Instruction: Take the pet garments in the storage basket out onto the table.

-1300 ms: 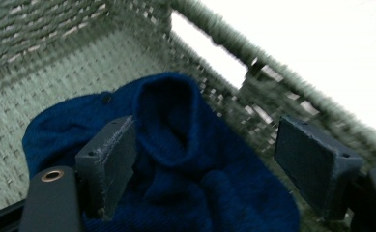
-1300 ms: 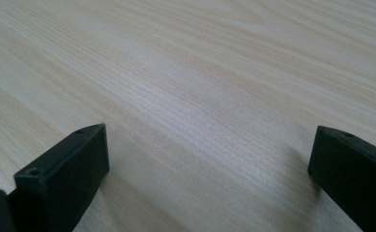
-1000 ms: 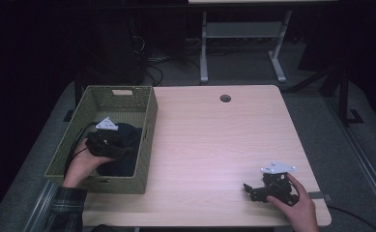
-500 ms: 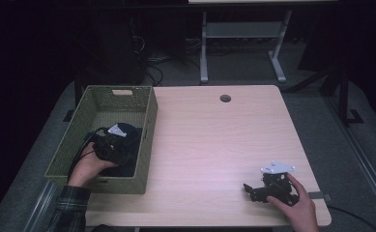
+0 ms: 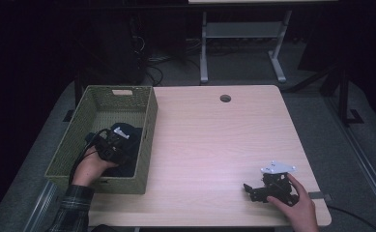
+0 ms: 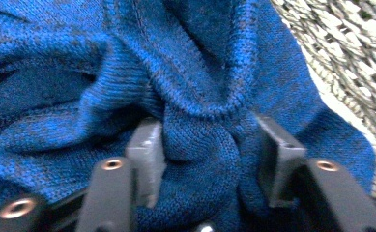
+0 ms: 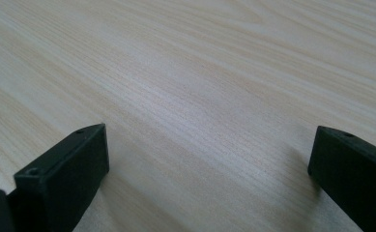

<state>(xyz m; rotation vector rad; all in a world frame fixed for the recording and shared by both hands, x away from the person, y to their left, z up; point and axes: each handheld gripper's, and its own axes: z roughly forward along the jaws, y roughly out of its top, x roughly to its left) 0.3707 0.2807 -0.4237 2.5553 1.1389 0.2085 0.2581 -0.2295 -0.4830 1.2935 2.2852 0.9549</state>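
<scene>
A dark blue knit garment (image 5: 133, 137) lies crumpled inside a green woven basket (image 5: 148, 126) on the left of the table. My left gripper (image 5: 124, 146) is down in the basket, held by a hand with a plaid sleeve. In the left gripper view the gripper (image 6: 209, 145) is shut on a thick fold of the blue knit (image 6: 79, 72), which bulges between the two pads. My right gripper (image 5: 248, 187) rests on the table near the front right corner, jaws pointing left. In its own view the right gripper (image 7: 209, 159) stands wide open over bare wood.
The light wooden table (image 5: 214, 140) has a round cable hole (image 5: 225, 98) near its far edge. The basket's woven wall (image 6: 350, 48) is close to the right of the left jaws. A metal stand (image 5: 238, 34) and dark floor lie beyond the table.
My left gripper has shifted slightly right and down into the garment inside the basket. The right gripper has not moved.
</scene>
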